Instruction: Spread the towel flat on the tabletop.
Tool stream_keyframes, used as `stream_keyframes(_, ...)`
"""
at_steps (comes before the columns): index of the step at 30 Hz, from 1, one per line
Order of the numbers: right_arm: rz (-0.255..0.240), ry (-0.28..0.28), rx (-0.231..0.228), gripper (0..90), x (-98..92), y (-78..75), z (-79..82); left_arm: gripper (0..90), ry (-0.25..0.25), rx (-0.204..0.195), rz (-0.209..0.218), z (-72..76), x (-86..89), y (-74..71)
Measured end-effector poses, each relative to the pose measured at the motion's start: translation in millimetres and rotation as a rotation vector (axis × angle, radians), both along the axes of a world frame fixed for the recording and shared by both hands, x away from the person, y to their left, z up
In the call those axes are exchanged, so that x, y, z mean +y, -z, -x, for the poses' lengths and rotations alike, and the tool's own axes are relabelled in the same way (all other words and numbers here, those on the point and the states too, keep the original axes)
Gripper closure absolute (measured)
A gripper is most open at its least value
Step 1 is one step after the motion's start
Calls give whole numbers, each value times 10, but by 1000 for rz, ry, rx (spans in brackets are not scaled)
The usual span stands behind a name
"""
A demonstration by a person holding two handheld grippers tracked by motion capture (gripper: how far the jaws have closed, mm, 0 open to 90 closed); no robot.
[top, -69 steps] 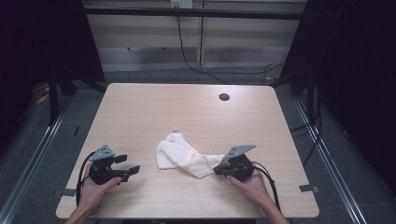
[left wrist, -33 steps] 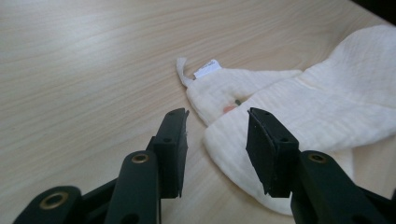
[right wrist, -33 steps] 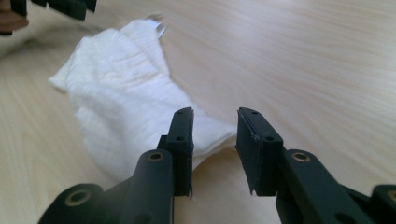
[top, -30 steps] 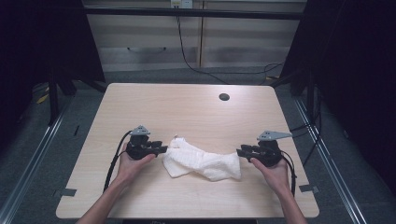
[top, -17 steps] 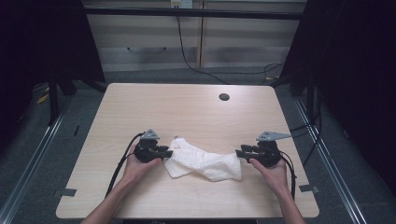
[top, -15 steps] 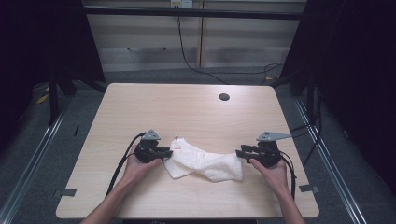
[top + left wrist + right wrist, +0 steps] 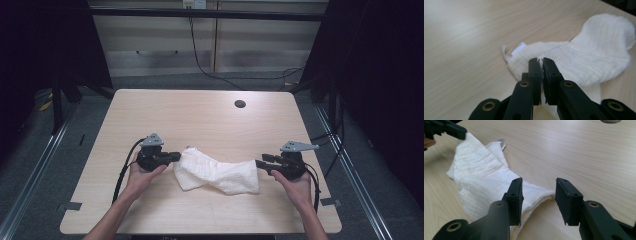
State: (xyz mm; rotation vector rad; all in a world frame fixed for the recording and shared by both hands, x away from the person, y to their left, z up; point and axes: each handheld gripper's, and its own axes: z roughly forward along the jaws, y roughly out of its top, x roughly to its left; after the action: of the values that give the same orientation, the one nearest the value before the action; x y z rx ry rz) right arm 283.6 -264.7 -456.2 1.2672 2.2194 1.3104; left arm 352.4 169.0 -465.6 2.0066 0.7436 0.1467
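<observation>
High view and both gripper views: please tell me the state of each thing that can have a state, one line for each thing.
White crinkled cloth: bunched and twisted, lying on the table between the grippers.
Left gripper: jaws shut; whether they pinch the cloth's edge, I cannot tell.
Right gripper: jaws open, a cloth corner lying between them.
Light wooden table: round cable hole open, nothing in it.

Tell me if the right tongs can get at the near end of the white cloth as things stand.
Probably yes. The right tongs stand open with the cloth's end lying just ahead of them on the table, and nothing lies between. The left tongs are at the far end.
</observation>
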Motion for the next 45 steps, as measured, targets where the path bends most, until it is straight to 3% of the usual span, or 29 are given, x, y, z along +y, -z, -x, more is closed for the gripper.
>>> stream_keyframes(6, 5, -7, 2, 575, 1, -18, -24, 863, 29, -55, 48, 121, 14, -269)
stream_keyframes(8, -3, -14, 3, 575, 20, -31, -42, 863, 38, -63, 42, 162, 1, -305)
stream_keyframes(11, -5, -32, 7, 588, 77, -27, -126, 863, 29, -59, 27, 152, 19, -261)
stream_keyframes(14, 22, -48, 42, 620, 138, 54, -273, 862, 15, -45, 23, 111, 56, -206)
stream_keyframes(22, 72, -34, 113, 641, 234, 291, -675, 861, 1, -23, 16, 62, 75, -118)
stream_keyframes(29, 92, -26, 150, 599, 282, 453, -776, 859, -10, -13, 8, 34, 109, -71)
stream_keyframes(32, 76, -23, 163, 598, 262, 485, -792, 858, -22, -8, 17, 20, 106, -57)
stream_keyframes(37, 97, -55, 147, 672, 320, 487, -770, 858, -19, -2, 16, 13, 92, -42)
stream_keyframes(41, 138, -86, 148, 856, 376, 474, -735, 858, -6, -1, 6, 13, 61, -28)
stream_keyframes(45, 141, -79, 142, 877, 384, 461, -725, 858, -4, 1, 16, 21, 51, -36)
